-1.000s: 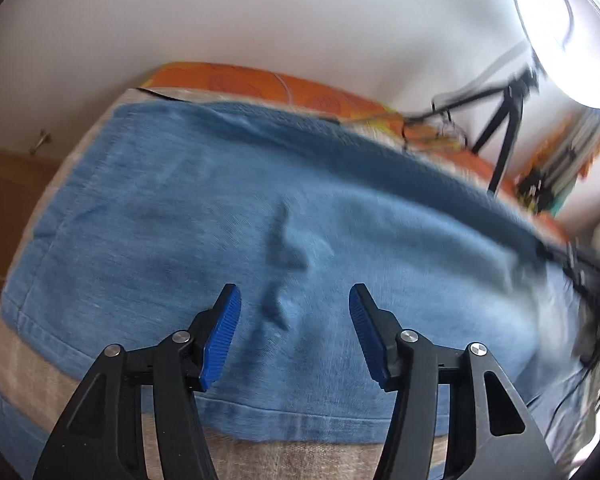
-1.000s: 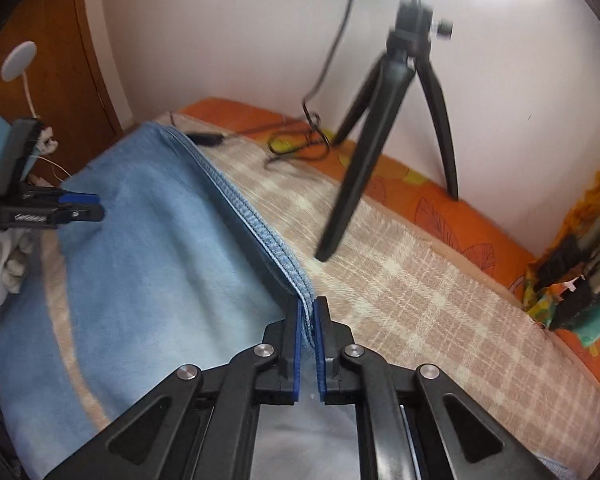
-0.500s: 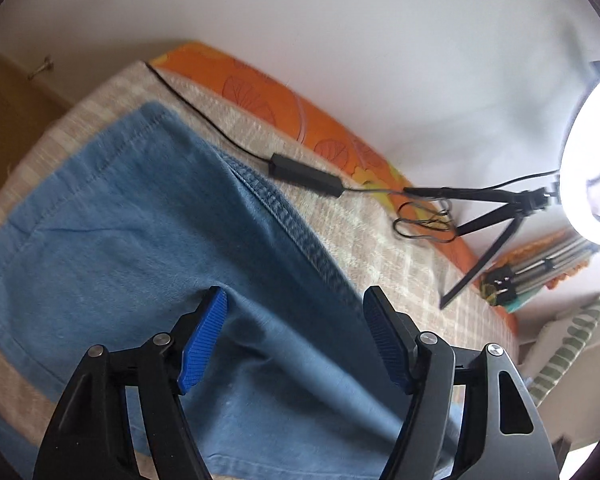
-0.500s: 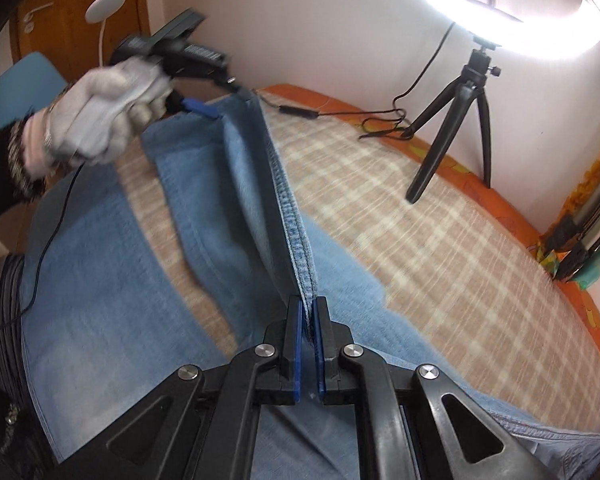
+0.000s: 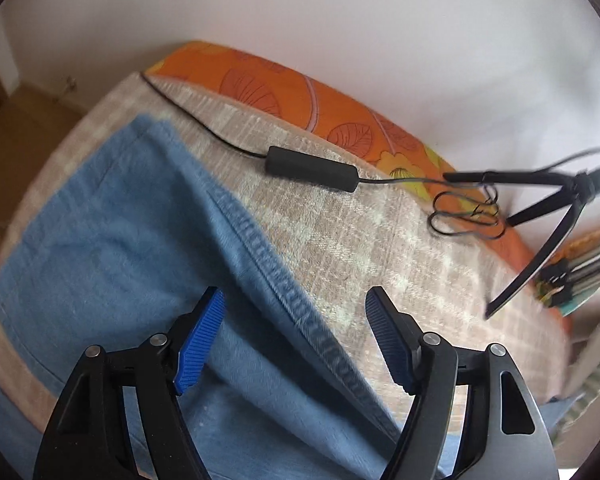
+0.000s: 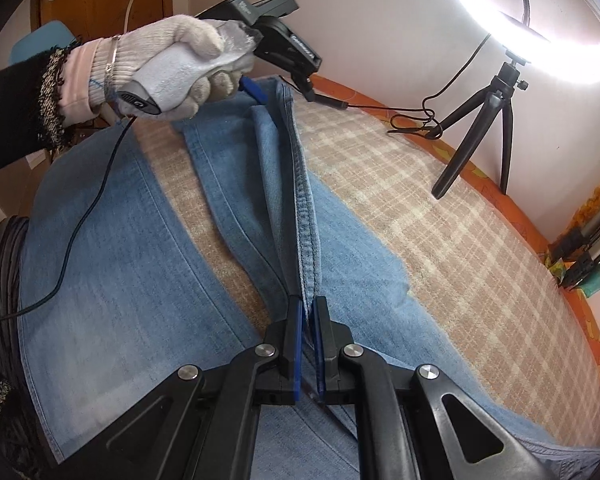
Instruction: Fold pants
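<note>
The light blue denim pants [image 6: 140, 248] lie spread across the bed's beige plaid blanket [image 6: 440, 220], one seamed edge lifted into a taut ridge. The right gripper [image 6: 309, 320] is clenched on that edge nearest the bed's front. The left gripper [image 5: 294, 336], in a white-gloved hand [image 6: 184, 68], has just been opening; its jaws stand released over the seam near the far edge, beside a black cable [image 5: 312, 168].

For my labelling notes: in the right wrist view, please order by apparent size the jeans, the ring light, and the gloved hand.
1. jeans, by far the largest.
2. ring light, partly cut off by the frame.
3. gloved hand; nearly alike, so this order is unsure.
</note>
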`<state>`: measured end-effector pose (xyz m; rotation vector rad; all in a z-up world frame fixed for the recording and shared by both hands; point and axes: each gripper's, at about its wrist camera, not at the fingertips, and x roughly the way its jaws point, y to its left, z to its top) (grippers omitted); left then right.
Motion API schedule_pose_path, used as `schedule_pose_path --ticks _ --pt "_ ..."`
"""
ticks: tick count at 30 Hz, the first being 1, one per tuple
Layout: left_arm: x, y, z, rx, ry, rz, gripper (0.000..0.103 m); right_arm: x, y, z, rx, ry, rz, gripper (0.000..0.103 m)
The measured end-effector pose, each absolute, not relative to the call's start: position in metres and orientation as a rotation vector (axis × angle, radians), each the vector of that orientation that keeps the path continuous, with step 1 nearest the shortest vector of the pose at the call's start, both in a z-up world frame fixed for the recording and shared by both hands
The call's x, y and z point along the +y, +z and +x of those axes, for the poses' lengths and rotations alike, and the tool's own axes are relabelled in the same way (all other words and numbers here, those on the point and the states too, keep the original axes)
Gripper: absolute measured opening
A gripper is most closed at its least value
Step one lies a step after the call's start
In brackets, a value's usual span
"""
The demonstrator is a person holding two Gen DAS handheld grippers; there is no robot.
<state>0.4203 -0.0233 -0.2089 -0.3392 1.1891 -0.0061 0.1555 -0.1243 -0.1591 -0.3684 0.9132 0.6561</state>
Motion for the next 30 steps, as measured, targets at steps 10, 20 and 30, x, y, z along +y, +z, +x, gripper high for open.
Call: schedule_pose_path --ticks 10,20,30 --pt "0.000 -0.214 0.405 1.115 -0.049 -0.434 0.005 -0.126 -0.152 0.155 0.884 0.618 -0.376 0.003" --pt "0.030 -0.145 0.343 0.943 -0.099 -0.408 0.005 -0.140 -0.102 0.157 0.783 0.523 -0.296 0.002" --pt "0.062 -0.105 0.225 0.820 -0.134 -0.394 0.005 -0.128 -0.053 0.073 0.743 0.620 -0.367 0.002"
